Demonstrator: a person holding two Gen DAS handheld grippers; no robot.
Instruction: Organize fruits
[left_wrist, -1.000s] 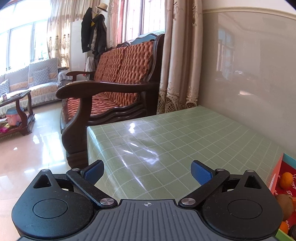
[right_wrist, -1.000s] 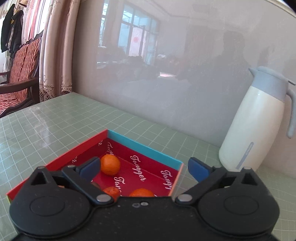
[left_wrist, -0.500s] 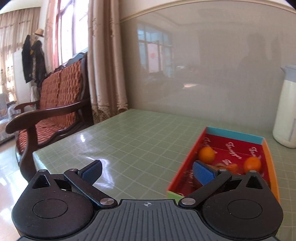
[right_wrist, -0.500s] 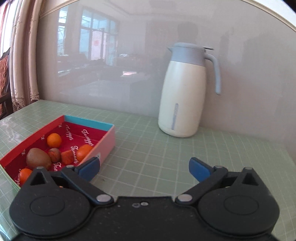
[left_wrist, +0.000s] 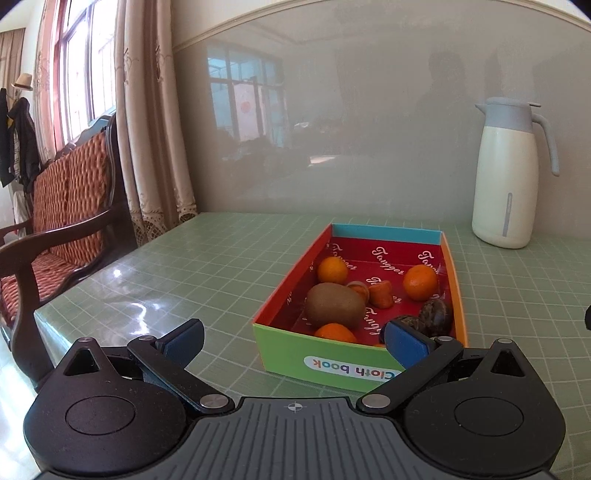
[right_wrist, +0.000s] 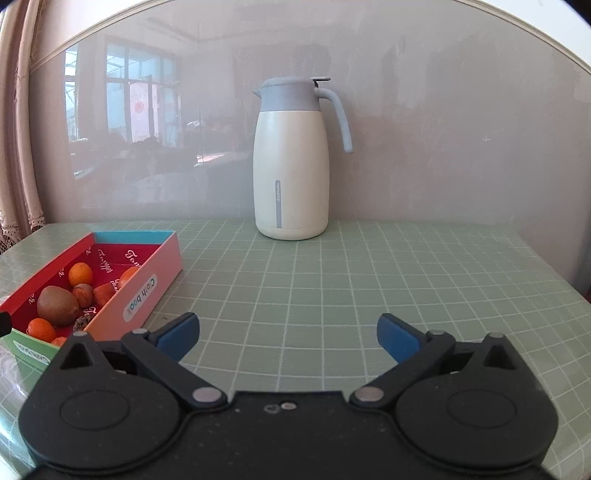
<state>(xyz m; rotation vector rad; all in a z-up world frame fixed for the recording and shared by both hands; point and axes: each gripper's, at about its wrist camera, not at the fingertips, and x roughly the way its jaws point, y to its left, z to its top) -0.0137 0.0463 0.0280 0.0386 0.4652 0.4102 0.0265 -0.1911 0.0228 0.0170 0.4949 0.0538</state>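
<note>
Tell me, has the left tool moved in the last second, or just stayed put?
Yes. The left tool swung to its right: the wooden sofa slid from centre to the left edge, and the fruit box now lies ahead.

Glossy tablecloth (right_wrist: 332, 266), cardboard box (left_wrist: 321, 354), fuzzy matt kiwi (left_wrist: 334, 305).

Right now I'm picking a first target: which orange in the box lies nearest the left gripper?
The orange just behind the box's green front wall, before the kiwi. The other two oranges lie farther back.
</note>
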